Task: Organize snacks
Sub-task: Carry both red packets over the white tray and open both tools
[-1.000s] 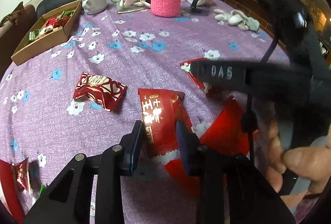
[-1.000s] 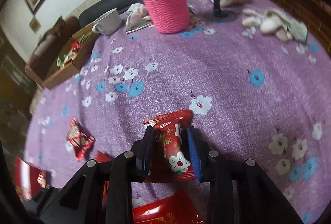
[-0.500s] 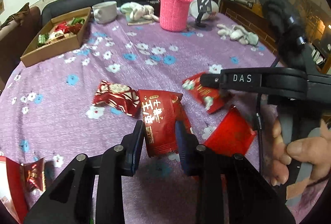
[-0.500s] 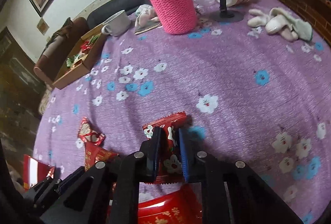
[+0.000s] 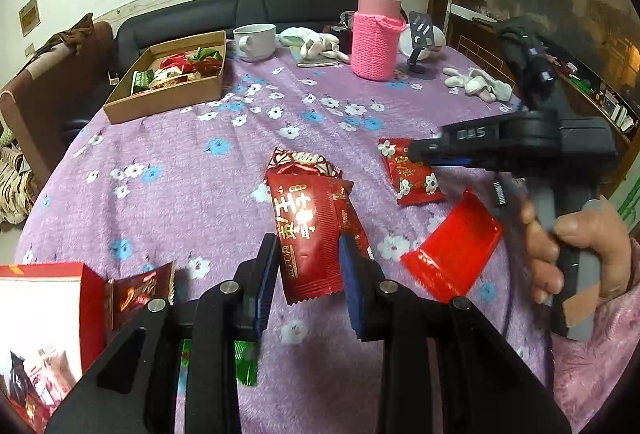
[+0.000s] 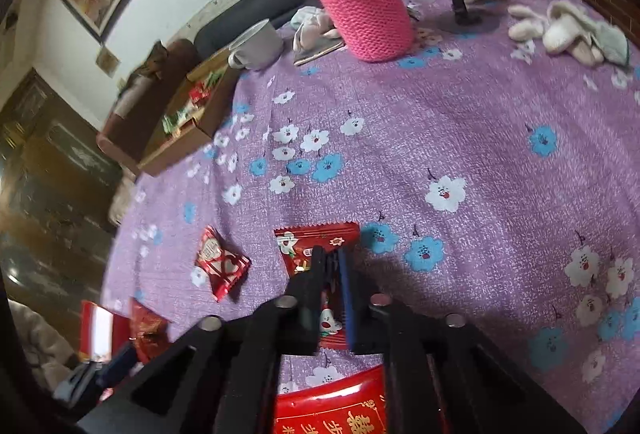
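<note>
Left wrist view: the left gripper [image 5: 308, 266] is clamped on a red packet [image 5: 306, 230], its blue pads pressing the two long edges. The packet is lifted off the purple cloth [image 5: 168, 169] and stands tilted, top end away from the camera. It is a flat, glossy foil sachet with large pale characters down its face and crimped ends. A second, darker red sachet [image 5: 348, 209] appears to overlap behind it; whether it is also gripped cannot be told. Beyond it lies a patterned candy [image 5: 304, 163]. To the right, a person's hand [image 5: 576, 254] holds the right gripper's handle over a flowered packet [image 5: 414, 179] on the cloth. A cardboard box [image 5: 172, 81], already holding snacks, sits at the far left of the table.

Right wrist view: the right gripper [image 6: 330, 274] has its jaws narrow but easing apart around the flowered packet [image 6: 316, 240], which lies flat on the cloth. The packet is between the pads, seemingly pinched up along its middle, but whether they are still pressing it cannot be told. It is red with white flowers and a serrated top edge. The box [image 6: 188, 121] is well apart, at the upper left.

This looks like the pick-up step, with the left packet already in the air. Next, that packet likely needs carrying across to the box and releasing above it; the right gripper probably needs a firmer bite first, since thin foil slips easily.
</note>
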`<state>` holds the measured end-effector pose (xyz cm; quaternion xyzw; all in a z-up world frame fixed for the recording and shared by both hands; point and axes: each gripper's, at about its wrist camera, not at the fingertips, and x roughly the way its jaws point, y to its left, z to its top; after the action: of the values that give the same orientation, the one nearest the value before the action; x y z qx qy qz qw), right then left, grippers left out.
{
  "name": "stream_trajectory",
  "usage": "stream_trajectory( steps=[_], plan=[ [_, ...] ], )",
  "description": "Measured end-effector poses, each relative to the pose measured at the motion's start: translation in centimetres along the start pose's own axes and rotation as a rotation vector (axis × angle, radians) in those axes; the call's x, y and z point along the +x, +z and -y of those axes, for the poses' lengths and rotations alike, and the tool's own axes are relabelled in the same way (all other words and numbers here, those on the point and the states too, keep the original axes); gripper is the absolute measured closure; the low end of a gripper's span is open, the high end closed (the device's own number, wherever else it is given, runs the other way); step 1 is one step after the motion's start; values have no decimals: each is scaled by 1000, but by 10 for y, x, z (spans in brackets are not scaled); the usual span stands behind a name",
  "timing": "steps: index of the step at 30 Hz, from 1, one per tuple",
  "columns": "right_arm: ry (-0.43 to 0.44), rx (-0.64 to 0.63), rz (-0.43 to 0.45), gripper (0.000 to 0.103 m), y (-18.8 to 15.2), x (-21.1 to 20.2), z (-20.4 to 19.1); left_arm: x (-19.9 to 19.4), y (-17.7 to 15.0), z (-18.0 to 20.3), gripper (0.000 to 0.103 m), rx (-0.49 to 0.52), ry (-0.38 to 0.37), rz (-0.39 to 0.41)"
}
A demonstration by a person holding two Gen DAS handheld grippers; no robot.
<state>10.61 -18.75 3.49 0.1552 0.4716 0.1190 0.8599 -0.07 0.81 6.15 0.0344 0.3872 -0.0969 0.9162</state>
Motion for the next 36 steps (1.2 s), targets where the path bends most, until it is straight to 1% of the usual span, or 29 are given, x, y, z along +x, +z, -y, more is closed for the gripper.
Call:
stream_trajectory(
  steps=[1,2,5,6,7,8,9,11,14,15,17,20,23,25,27,29,32,34,36],
  plan=[
    [-23,-18,4,70,-1,2,-4,-1,-2,-1,75,-1,8,1],
    [-64,-51,2,69,-3,6,-13,-3,-4,-3,75,-5,12,2],
    [-120,-132,1,68,-9,14,-30,-9,-8,-11,75,-27,22,-4],
    [-184,-165,6,67,-12,20,-37,-11,-8,-14,75,-30,31,-3],
    [-230,-200,19,65,-16,23,-43,-14,-8,-18,75,-37,41,2],
    [-276,-242,26,67,-19,25,-51,-19,-8,-25,75,-52,52,8],
    [-304,-265,32,67,-22,26,-56,-23,-8,-30,75,-63,61,11],
    [-322,-263,32,70,-23,26,-59,-34,-7,-42,75,-81,95,23],
    [-321,-242,41,70,-24,24,-57,-52,-10,-59,75,-111,127,51],
    [-311,-227,38,70,-24,23,-55,-56,-10,-62,75,-115,136,58],
    [-258,-170,27,70,-22,20,-49,-69,-13,-72,75,-128,151,78],
    [-126,-59,8,71,-21,9,-41,-81,-16,-86,75,-150,160,99],
    [-12,7,21,71,-19,-5,-49,-89,-18,-96,75,-175,161,112],
    [53,6,23,71,-16,-12,-64,-95,-20,-100,75,-186,158,123],
    [134,-39,17,71,-20,-22,-91,-102,-24,-104,75,-197,155,137],
    [188,-93,16,71,-29,-29,-119,-109,-28,-113,75,-217,154,147],
    [267,-131,-10,71,-44,-31,-151,-119,-35,-127,75,-246,148,161],
    [309,-147,-38,71,-54,-30,-169,-127,-41,-138,75,-261,158,169],
    [318,-171,-51,71,-63,-29,-186,-134,-49,-150,75,-286,163,173]
  ],
)
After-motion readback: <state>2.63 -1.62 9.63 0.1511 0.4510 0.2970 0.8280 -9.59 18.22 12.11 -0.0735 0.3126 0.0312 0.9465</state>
